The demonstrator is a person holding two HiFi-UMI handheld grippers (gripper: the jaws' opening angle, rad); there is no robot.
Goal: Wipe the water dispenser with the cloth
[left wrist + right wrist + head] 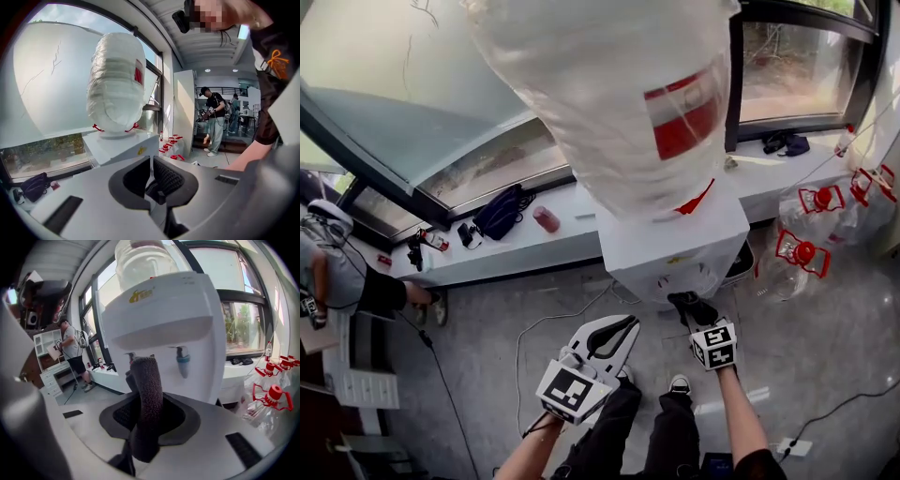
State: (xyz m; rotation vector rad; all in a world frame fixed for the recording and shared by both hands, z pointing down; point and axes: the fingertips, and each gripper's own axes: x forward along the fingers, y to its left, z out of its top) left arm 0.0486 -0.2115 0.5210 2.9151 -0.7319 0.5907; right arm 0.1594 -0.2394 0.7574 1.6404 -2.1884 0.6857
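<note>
one dark terry cloth (pixel 144 376) clenched in right gripper (pixel 146 401), white water dispenser (pixel 164 315) dead ahead mid-frame; left gripper (pixel 150 158) closed, empty.

Black bag (pixel 501 212) on window ledge (pixel 581 231); clear bottles (pixel 802 253) (red caps) right.

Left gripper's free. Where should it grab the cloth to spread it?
I'd grip the cloth by its free upper end, which stands upright as a thick roll above the right gripper's clamped jaws. Come in with the left gripper from the left, across the roll; its jaws are together, so open them first.
</note>
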